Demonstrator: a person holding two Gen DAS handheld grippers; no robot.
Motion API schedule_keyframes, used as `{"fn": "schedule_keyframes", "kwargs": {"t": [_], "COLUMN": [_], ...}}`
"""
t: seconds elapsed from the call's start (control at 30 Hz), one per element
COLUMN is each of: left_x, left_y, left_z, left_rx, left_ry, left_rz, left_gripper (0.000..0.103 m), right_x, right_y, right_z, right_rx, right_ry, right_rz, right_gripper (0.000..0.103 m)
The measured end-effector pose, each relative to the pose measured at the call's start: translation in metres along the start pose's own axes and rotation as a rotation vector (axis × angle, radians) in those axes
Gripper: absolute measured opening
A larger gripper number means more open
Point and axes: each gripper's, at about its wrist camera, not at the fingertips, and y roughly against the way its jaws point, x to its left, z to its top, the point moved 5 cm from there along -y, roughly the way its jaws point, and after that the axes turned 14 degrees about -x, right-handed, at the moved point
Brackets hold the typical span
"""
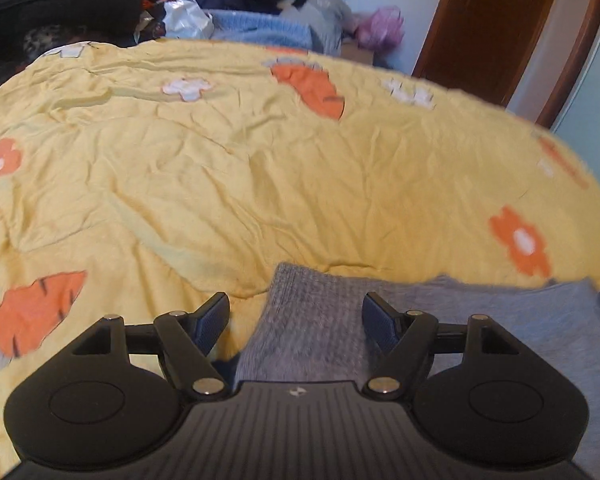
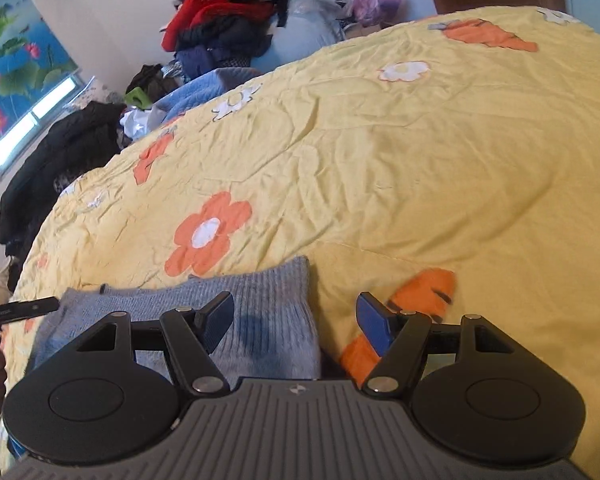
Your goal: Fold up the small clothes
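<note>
A grey-blue knitted garment [image 1: 312, 320] lies flat on the yellow bedspread [image 1: 260, 168] printed with orange flowers and carrots. My left gripper [image 1: 296, 320] hovers over the garment's ribbed left end with its fingers spread apart, and the cloth runs off to the right under it. In the right wrist view the same garment [image 2: 260, 308] lies low and left. My right gripper [image 2: 296, 320] stands open over its ribbed right edge, one finger above the knit and the other above the bedspread [image 2: 380, 160]. Neither gripper's pads press on the cloth.
Piled clothes [image 2: 228, 20] and a black coat [image 2: 60, 160] lie beyond the bed's far edge. A pink bag [image 1: 380, 28] and a brown door [image 1: 488, 20] stand behind it. A hand on a black tool [image 2: 16, 312] shows at the left edge.
</note>
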Motion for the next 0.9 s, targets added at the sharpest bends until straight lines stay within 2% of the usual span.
{"fn": "schedule_keyframes", "kwargs": {"t": [0.03, 0.07, 0.1, 0.17, 0.2, 0.23, 0.3, 0.37, 0.4, 0.43, 0.53, 0.6, 0.67, 0.73, 0.77, 0.8, 0.83, 0.87, 0.9], "left_x": [-0.002, -0.002, -0.005, -0.013, -0.017, -0.020, -0.019, -0.011, -0.006, -0.002, -0.003, -0.001, 0.000, -0.005, -0.013, -0.024, -0.037, -0.050, -0.064], "left_y": [-0.006, -0.009, -0.008, -0.005, -0.003, 0.000, 0.005, 0.007, 0.006, 0.002, 0.005, 0.012, 0.028, 0.053, 0.063, 0.069, 0.071, 0.071, 0.068], "left_z": [-0.001, -0.003, -0.002, 0.000, 0.002, 0.003, 0.004, 0.005, 0.004, 0.000, -0.004, 0.000, 0.006, 0.012, 0.013, 0.013, 0.012, 0.008, 0.004], "left_rx": [0.005, 0.001, -0.011, -0.019, -0.031, -0.047, -0.079, -0.094, -0.088, -0.068, -0.093, -0.100, -0.115, -0.177, -0.200, -0.211, -0.218, -0.226, -0.239], "left_ry": [-0.018, -0.031, -0.055, -0.100, -0.127, -0.158, -0.206, -0.205, -0.198, -0.184, -0.202, -0.173, -0.151, -0.111, -0.089, -0.073, -0.067, -0.076, -0.103], "left_rz": [0.012, 0.019, 0.023, 0.002, 0.011, 0.033, 0.095, 0.144, 0.162, 0.149, 0.158, 0.178, 0.224, 0.243, 0.211, 0.171, 0.136, 0.109, 0.092], "left_gripper": [0.064, 0.051, 0.031, 0.013, 0.009, 0.009, 0.007, 0.006, 0.006, 0.006, 0.007, 0.010, 0.011, 0.016, 0.027, 0.044, 0.055, 0.071, 0.072], "right_x": [0.003, 0.006, 0.008, 0.012, 0.015, 0.018, 0.018, 0.016, 0.013, 0.010, 0.001, 0.000, -0.001, 0.009, 0.019, 0.032, 0.047, 0.063, 0.079], "right_y": [-0.002, -0.002, -0.003, -0.004, -0.005, -0.006, -0.007, -0.002, 0.002, 0.003, -0.006, 0.000, 0.016, 0.039, 0.050, 0.057, 0.058, 0.056, 0.051], "right_z": [0.001, 0.001, 0.001, -0.002, -0.004, -0.006, -0.005, 0.001, 0.004, 0.004, -0.009, -0.009, 0.000, 0.009, 0.011, 0.010, 0.006, 0.001, -0.006], "right_rx": [0.003, 0.003, -0.002, 0.001, 0.002, 0.003, -0.009, -0.066, -0.095, -0.103, -0.046, -0.069, -0.141, -0.239, -0.283, -0.298, -0.283, -0.264, -0.248], "right_ry": [0.006, 0.004, 0.000, 0.018, 0.040, 0.060, 0.073, 0.061, 0.046, 0.030, 0.007, -0.024, -0.052, -0.047, -0.050, -0.052, -0.043, -0.023, 0.017], "right_rz": [0.015, 0.027, 0.041, 0.074, 0.086, 0.092, 0.067, 0.053, 0.043, 0.039, 0.016, 0.009, -0.051, -0.071, -0.045, 0.007, 0.071, 0.112, 0.131], "right_gripper": [0.072, 0.072, 0.072, 0.066, 0.045, 0.013, 0.014, 0.013, 0.013, 0.013, 0.015, 0.021, 0.035, 0.062, 0.067, 0.077, 0.081, 0.080, 0.080]}}
